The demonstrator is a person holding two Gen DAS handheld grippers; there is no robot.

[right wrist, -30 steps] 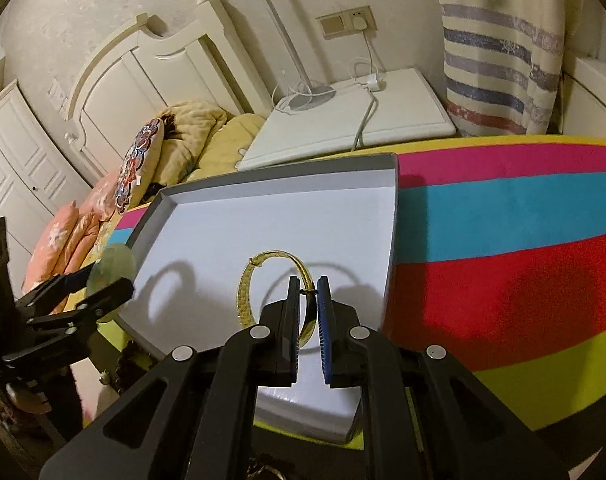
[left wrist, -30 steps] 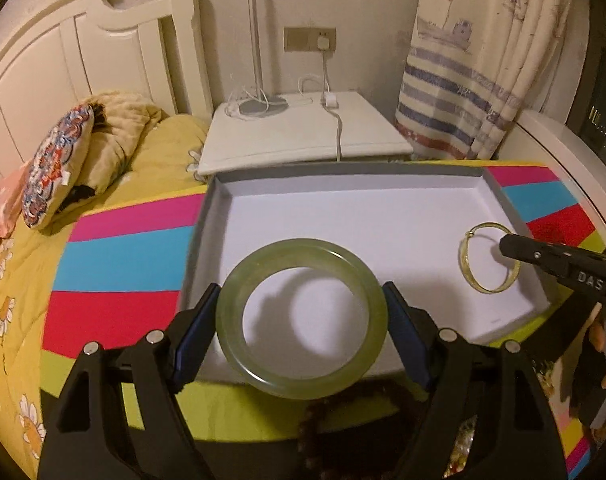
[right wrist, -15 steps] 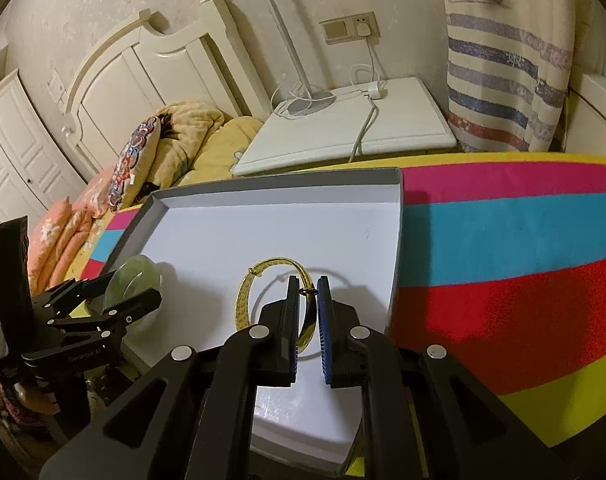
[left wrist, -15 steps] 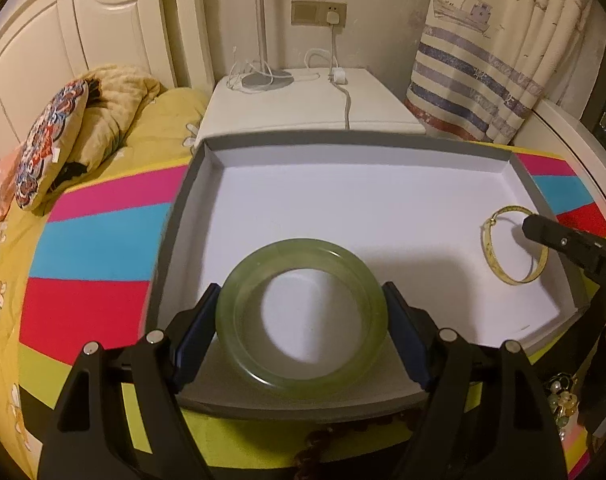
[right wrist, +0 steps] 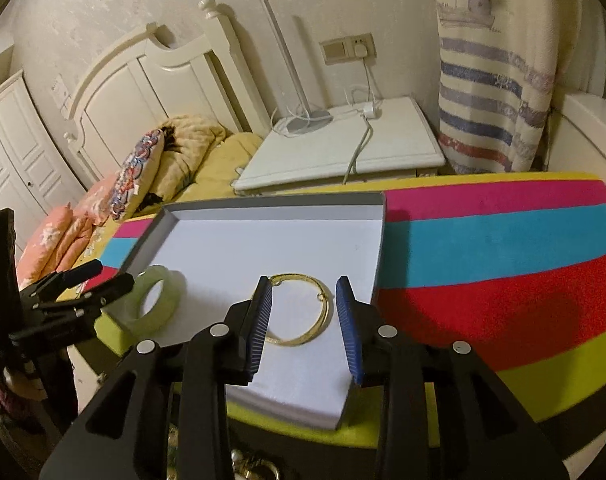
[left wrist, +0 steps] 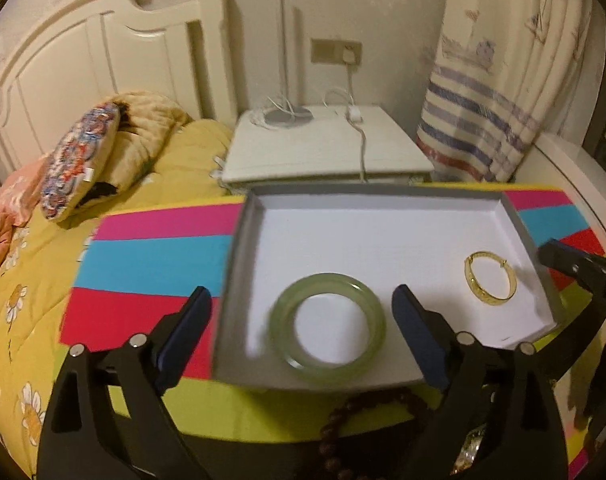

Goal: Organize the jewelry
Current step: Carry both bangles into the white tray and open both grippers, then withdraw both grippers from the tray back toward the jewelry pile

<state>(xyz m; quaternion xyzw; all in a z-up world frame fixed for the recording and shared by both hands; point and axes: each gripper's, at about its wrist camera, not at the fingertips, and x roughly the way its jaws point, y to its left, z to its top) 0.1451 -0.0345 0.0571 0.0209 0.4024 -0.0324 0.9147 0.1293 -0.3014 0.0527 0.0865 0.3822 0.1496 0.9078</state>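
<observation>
- Both jaws now stand apart: left gripper [left wrist: 301, 322] has released the jade bangle [left wrist: 327, 327], right gripper [right wrist: 305, 322] has let go of the gold bangle [right wrist: 301, 310]; half a second ago each was clamped.
- Judgement: two pieces placed.
- Grey tray [left wrist: 239, 248] holds the jade bangle lower centre and the gold bangle right, well apart.
- Brown bead strand [left wrist: 367, 408] at bottom edge lies outside the tray, likely next.

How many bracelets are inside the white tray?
2: a green bangle at the tray's near left, a gold bracelet at its right. More jewelry lies outside, partly hidden.
</observation>
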